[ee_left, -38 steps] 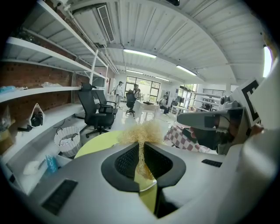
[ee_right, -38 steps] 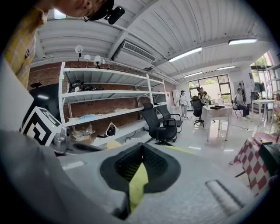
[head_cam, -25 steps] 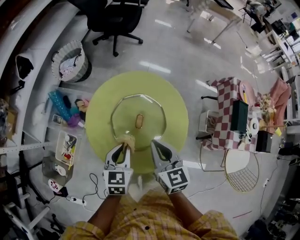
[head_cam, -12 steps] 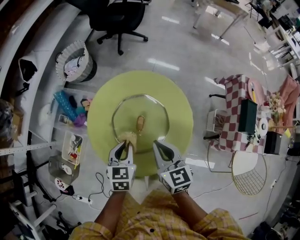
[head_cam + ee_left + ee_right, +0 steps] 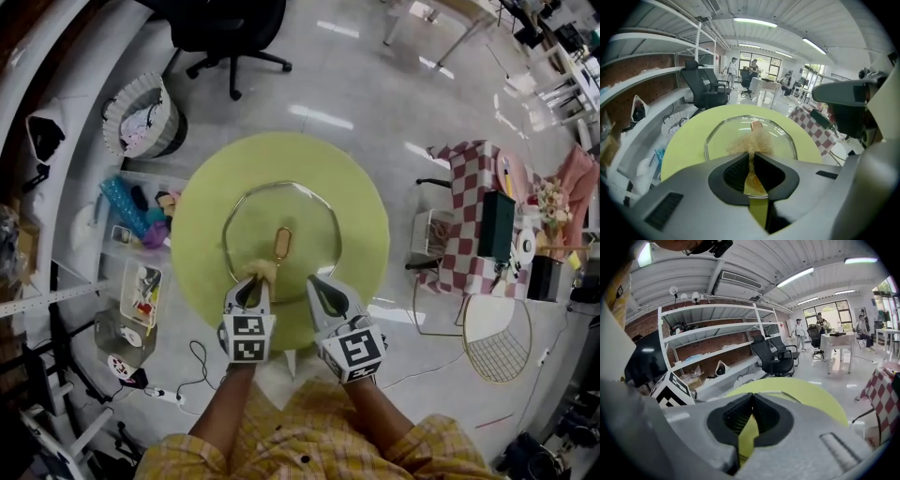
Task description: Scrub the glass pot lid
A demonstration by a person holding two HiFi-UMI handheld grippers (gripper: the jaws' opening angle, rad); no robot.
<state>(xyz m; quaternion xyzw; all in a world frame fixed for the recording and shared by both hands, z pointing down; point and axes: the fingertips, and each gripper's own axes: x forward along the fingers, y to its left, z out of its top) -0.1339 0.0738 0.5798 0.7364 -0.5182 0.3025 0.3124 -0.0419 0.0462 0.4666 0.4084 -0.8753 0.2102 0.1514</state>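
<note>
pinching a scrubber [image 5: 260, 271], left claw [image 5: 251, 289] rests it on the lid's [image 5: 302, 221] rim.

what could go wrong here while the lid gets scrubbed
The glass lid lies loose on the round table. The right tool is shut at its near rim, not clearly gripping it, so scrubbing could push it sliding.
The left tool pinches the fibrous scrubber by a thin strip, which might slip out under pressure.

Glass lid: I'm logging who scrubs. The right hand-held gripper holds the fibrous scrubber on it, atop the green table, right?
No. The left hand-held gripper holds the fibrous scrubber on the glass lid, atop the green table; the left gripper view shows it.
</note>
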